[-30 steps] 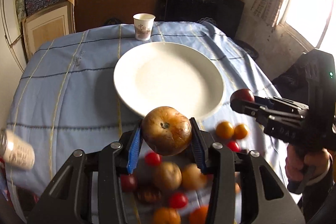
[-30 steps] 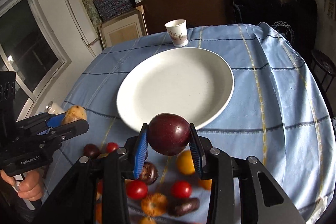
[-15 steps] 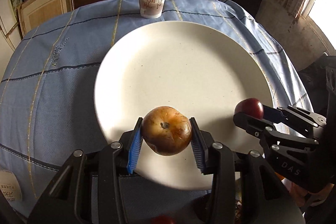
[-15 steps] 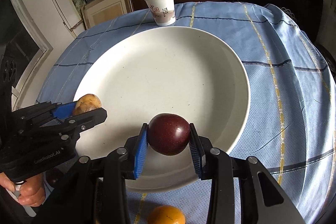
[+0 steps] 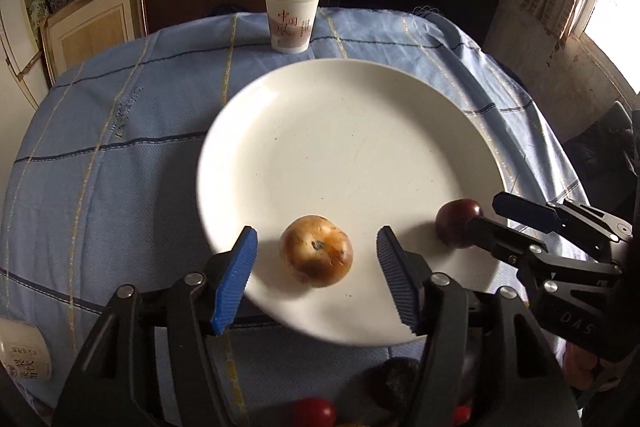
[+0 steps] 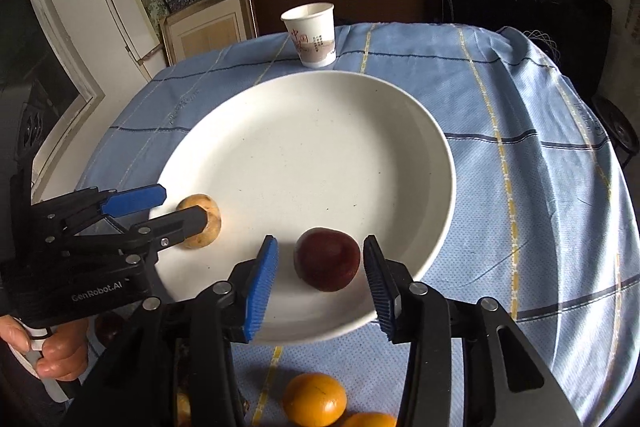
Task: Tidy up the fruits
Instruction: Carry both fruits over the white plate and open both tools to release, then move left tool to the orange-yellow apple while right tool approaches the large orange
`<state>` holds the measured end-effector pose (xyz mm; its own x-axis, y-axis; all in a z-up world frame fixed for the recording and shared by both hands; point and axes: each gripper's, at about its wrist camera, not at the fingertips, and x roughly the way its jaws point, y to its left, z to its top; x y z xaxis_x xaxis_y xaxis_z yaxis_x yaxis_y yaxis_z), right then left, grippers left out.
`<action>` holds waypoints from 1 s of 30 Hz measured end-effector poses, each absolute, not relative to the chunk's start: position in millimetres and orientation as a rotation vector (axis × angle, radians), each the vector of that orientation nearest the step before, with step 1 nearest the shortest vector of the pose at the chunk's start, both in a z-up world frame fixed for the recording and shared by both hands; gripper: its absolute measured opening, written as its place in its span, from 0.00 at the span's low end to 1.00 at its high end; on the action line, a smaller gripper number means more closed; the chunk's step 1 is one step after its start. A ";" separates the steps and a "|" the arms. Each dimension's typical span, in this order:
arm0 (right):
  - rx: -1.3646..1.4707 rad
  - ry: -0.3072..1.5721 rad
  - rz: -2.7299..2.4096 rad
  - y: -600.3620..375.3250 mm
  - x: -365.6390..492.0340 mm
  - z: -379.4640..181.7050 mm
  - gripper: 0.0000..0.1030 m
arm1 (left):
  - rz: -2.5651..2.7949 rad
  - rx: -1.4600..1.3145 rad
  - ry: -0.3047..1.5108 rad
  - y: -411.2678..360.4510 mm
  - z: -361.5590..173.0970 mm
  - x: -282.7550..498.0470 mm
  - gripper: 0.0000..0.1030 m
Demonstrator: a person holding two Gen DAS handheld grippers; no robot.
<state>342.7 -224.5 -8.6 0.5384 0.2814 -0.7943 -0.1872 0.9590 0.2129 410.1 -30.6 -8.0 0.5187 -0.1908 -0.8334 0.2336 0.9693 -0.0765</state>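
A large white plate (image 5: 352, 131) lies on the blue tablecloth; it also shows in the right wrist view (image 6: 304, 155). A tan-brown round fruit (image 5: 317, 255) rests on the plate's near edge between the spread fingers of my open left gripper (image 5: 316, 263). A dark red plum (image 6: 327, 259) rests on the plate between the spread fingers of my open right gripper (image 6: 318, 269). The plum (image 5: 456, 223) and the right gripper (image 5: 508, 219) show at the right of the left wrist view. The tan fruit (image 6: 200, 221) and the left gripper (image 6: 176, 207) show at the left of the right wrist view.
A paper cup (image 5: 292, 17) stands beyond the plate near the table's far edge. Oranges (image 6: 314, 399) and other small fruits (image 5: 314, 413) lie on the cloth in front of the plate. A can (image 5: 24, 351) lies at the left edge. Shelves and boards stand behind the table.
Both grippers moved forward over the plate, lowered their fruits onto it and opened. The tan fruit and the plum now rest on the plate, released.
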 end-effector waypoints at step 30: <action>0.095 0.823 0.284 -261.6 137.0 -44.0 0.68 | -0.219 0.008 0.849 28.0 -43.9 157.4 0.95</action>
